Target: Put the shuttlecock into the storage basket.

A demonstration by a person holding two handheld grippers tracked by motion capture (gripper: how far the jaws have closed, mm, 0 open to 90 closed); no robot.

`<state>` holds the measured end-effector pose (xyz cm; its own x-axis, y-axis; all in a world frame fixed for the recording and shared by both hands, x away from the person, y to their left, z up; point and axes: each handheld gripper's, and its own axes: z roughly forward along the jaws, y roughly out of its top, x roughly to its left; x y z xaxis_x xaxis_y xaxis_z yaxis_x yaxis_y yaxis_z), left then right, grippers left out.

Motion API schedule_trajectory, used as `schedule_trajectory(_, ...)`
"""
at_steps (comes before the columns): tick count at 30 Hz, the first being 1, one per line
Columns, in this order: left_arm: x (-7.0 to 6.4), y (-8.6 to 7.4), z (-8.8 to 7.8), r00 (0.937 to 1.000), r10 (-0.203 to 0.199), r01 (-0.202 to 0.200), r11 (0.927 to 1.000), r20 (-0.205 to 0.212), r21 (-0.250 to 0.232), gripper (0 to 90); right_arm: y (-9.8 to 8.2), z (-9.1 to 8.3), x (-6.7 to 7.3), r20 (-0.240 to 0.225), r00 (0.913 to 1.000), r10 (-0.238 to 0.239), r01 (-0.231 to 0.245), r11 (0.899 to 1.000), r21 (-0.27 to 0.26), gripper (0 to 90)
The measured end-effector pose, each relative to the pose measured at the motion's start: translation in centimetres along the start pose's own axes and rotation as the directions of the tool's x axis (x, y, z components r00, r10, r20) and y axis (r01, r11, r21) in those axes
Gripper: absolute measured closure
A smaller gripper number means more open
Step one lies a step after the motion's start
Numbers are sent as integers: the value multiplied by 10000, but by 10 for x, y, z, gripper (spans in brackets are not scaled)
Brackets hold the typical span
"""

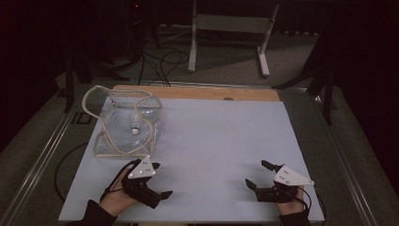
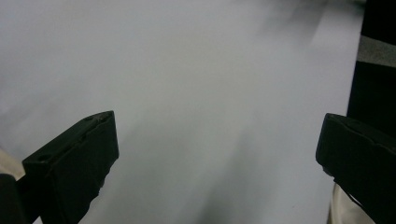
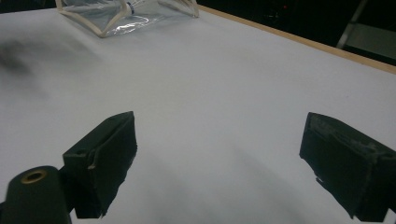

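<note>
Bag (image 1: 123,123), clear plastic with cream piping along its edges, lies on the far left part of the desk (image 1: 211,141), crumpled and partly standing, its piped rim looping up on the far side. Small white object (image 1: 135,130) sits inside it near the middle; what it is cannot be told. Bag rests on the pale sheet covering the desk, close to the sheet's left edge, with a strip of bare wood showing along the far edge behind it. Left gripper (image 1: 161,180) is at the near left, just in front of the bag's near edge but apart from it, held in a hand (image 1: 117,197) with a dark sleeve; jaws spread wide, nothing between them, bare pale surface ahead in the left gripper view. Right gripper (image 1: 257,174) is at the near right, well apart from the bag, also held in a hand (image 1: 289,205); jaws likewise wide apart and empty. In the right gripper view the bag (image 3: 123,16) shows at the top left, far beyond the jaws.
</note>
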<state>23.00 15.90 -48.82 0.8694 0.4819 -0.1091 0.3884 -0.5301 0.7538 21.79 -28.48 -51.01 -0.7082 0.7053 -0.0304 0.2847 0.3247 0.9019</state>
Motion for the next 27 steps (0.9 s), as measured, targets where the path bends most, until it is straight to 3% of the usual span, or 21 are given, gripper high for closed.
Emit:
schedule_trajectory(6,3,-8,3,10000,-6,6,10000,-15,4,1,0,0,1,-82,10000,50,-49,10000,13,105)
schedule_trajectory(9,10,-19,7,9994,-309,310,9995,-147,76,1,0,1,0,-14,9999,122,-122,9999,7,105)
schedule_trajectory(22,24,-40,2,9952,-714,722,9973,-663,105,1,0,1,0,-72,10000,64,-64,10000,5,105)
schedule_trajectory(27,27,-48,-2,9910,-956,977,9951,-937,176,1,0,1,1,3,9999,129,-129,9999,21,105)
